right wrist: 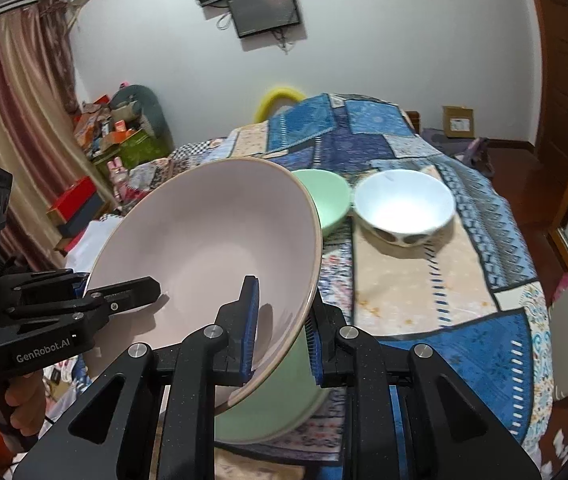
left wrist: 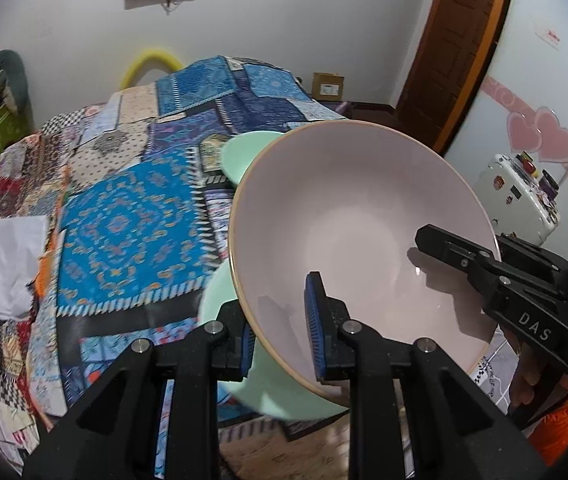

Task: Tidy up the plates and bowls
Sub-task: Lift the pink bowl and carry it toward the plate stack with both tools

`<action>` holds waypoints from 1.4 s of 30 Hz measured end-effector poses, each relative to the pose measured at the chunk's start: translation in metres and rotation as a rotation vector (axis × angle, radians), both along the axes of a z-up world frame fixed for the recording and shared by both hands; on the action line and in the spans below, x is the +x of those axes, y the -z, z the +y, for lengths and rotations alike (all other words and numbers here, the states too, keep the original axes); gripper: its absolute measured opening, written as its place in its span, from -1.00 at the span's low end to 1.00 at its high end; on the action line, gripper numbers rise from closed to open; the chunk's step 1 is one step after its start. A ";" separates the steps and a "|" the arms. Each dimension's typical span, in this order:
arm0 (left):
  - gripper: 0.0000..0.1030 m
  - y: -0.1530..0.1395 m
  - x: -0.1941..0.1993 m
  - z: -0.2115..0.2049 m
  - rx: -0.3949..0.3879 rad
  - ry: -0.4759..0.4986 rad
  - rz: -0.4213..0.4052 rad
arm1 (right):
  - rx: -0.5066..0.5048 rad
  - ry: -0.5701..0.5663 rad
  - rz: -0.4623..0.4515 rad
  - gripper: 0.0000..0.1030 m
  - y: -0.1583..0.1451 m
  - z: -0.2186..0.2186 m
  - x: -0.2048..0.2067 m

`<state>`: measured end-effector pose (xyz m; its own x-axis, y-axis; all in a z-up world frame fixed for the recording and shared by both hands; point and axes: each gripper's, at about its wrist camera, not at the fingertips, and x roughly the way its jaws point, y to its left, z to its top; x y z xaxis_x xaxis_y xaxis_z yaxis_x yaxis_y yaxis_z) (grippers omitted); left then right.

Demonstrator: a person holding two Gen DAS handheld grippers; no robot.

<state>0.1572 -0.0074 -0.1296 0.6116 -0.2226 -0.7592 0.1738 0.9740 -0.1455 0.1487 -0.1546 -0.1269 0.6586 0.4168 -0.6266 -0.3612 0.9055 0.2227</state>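
A large pink bowl [left wrist: 355,216] is held tilted above the patchwork bed, and also shows in the right wrist view [right wrist: 212,248]. My left gripper [left wrist: 284,328] is shut on its near rim, one pad inside and one outside. My right gripper [right wrist: 280,332] is shut on the opposite rim the same way. A mint green bowl [left wrist: 276,392] sits right under the pink one, also in the right wrist view [right wrist: 272,408]. A second green bowl [right wrist: 323,200] and a white bowl [right wrist: 403,204] stand farther back on the bed.
The patchwork cover [left wrist: 124,216] spans the bed. White cloth [left wrist: 0,264] lies at its left edge. A white case [left wrist: 519,196] stands on the right by the door [left wrist: 455,48]. Boxes and clutter [right wrist: 116,132] stand by the curtain.
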 end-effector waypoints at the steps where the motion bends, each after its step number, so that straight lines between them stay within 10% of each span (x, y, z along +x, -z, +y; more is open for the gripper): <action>1: -0.56 0.000 -0.003 0.006 0.000 -0.009 0.000 | -0.004 -0.012 -0.002 -0.62 -0.001 0.007 -0.001; 25: -0.56 0.005 -0.069 0.129 0.020 -0.248 0.009 | -0.002 -0.246 0.018 -0.62 0.011 0.120 -0.015; 42: -0.56 0.068 -0.060 0.167 0.019 -0.295 0.145 | -0.076 -0.317 0.130 -0.62 0.054 0.163 -0.002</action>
<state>0.0977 0.1596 -0.1980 0.5328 -0.0371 -0.8455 -0.1377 0.9819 -0.1298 0.1471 0.0087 -0.1814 0.4166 0.5369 -0.7336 -0.6002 0.7685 0.2216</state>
